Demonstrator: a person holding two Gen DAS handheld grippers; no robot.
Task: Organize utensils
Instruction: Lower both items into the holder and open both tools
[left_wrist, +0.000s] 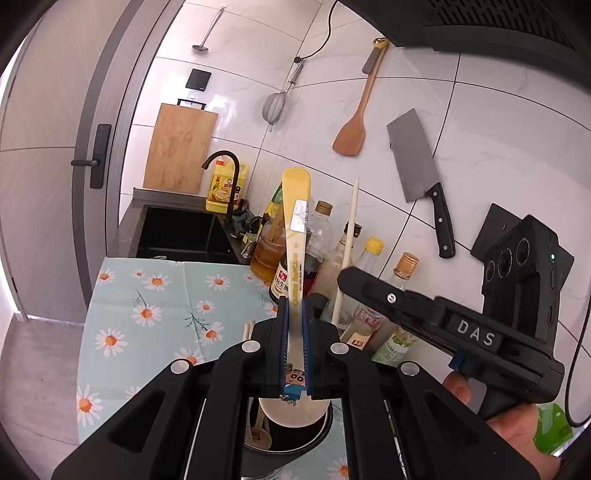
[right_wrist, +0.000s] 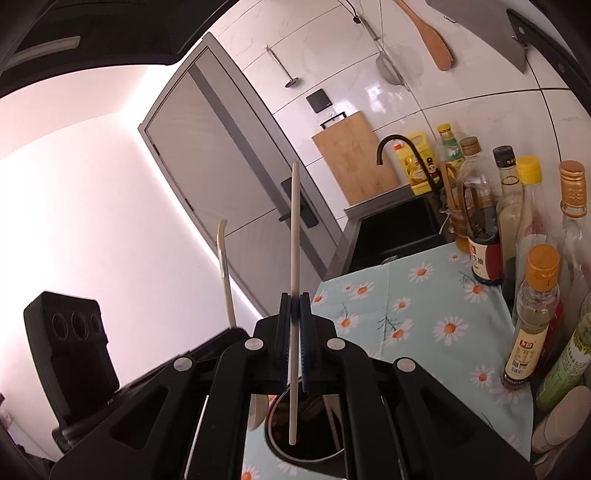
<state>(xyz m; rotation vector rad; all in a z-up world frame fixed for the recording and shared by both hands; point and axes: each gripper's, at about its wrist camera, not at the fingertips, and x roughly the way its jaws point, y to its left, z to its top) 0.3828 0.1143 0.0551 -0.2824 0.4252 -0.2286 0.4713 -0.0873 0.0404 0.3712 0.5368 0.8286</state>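
Left gripper (left_wrist: 294, 314) is clamped on a spoon (left_wrist: 295, 236), pads pinching the handle partway up. Handle end points up at centre frame; the bowl hangs at bottom centre, right over the rim of a dark holder (left_wrist: 291, 445).

Right gripper (right_wrist: 294, 308) is clamped on one chopstick (right_wrist: 294, 258), gripped below its middle. The long end stands up through centre frame and the lower tip hangs just inside the holder (right_wrist: 306, 452) mouth at the bottom. At least one more stick already leans inside it.

Both tools crowd the same spot over the daisy tablecloth (left_wrist: 147, 295). In the left view the right tool's body fills the lower right, very near the left jaws.

Risks, my read:
- Both utensils head for one small opening. Going in together, the spoon bowl and chopstick could knock each other or the tools could collide. Stagger them.
- The spoon bowl looks wide against the opening and sits near the rim. It may catch the edge, twist in the pads or tip the holder.
- The chopstick is thin and top-heavy in this grip, so any bump could pivot it between the pads and it drops slanted or outside.
- Bottles (right_wrist: 532, 317) stand close along the right edge of the right view. A sideways swing of the right tool could topple one.
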